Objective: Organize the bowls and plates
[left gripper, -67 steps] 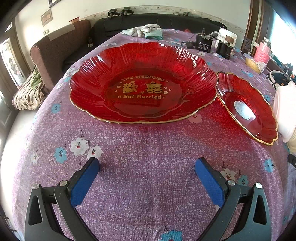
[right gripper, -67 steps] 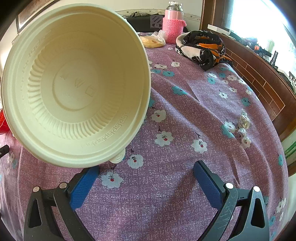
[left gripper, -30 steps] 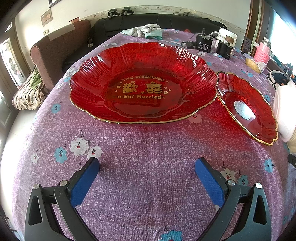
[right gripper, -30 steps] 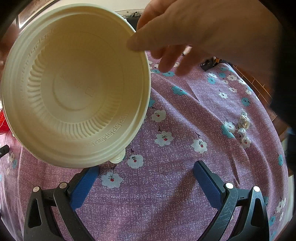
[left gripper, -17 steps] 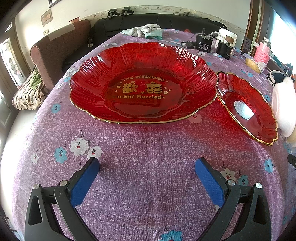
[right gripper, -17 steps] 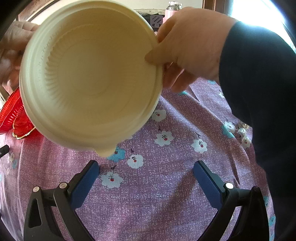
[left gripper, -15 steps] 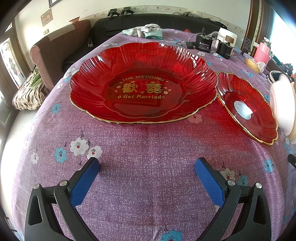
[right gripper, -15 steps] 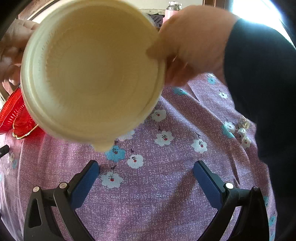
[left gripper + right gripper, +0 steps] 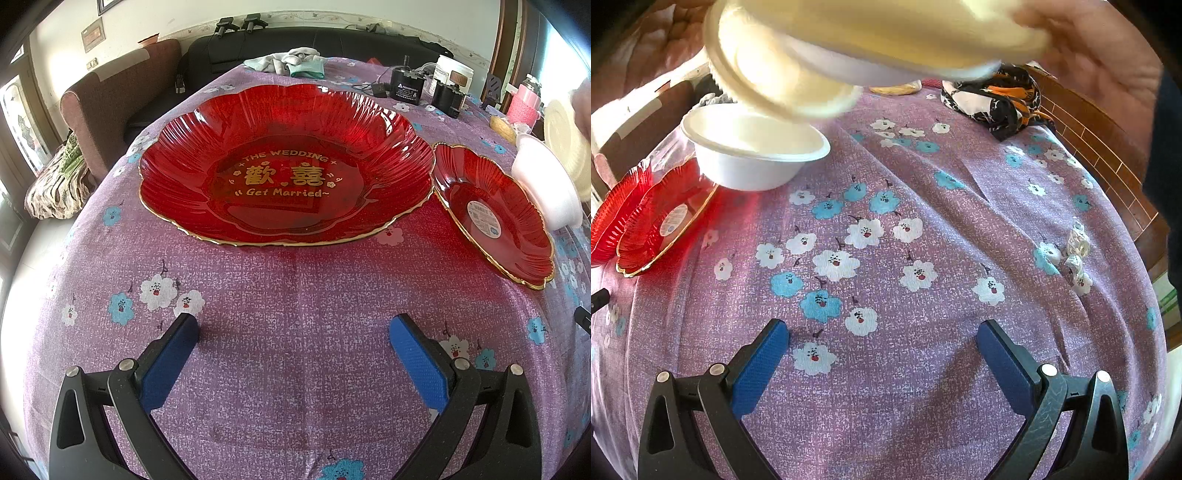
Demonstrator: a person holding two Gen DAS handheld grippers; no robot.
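Nearest the lens, the left gripper (image 9: 293, 354) sits low over the purple floral tablecloth (image 9: 295, 295) with its blue jaws spread wide apart on nothing; the right gripper (image 9: 882, 354) is the same, jaws wide and empty.

Just beyond the left gripper lies the big red plate (image 9: 284, 166) lettered "Get Married", and to its right the small red plate (image 9: 491, 214), tilted, its far edge apparently propped against the white bowl (image 9: 546, 184).

Here is the worry: a bare hand (image 9: 1089, 59) is swinging the cream bowls (image 9: 849, 48) (blurred, two or more, I cannot count them) above that white bowl (image 9: 753, 155); come down off-centre and the light bowl could skid, and the small red plate (image 9: 661, 221) leaning on it would probably slip and clatter; it looks like glass, so chipping the gilt rim seems a real risk.

The right view shows the hand, the lifted bowls and open cloth to the right of the bowls; the left view catches only a cream sliver at its edge, but it alone shows the large plate and the far clutter (black gadgets, a pink bottle (image 9: 524, 107)).
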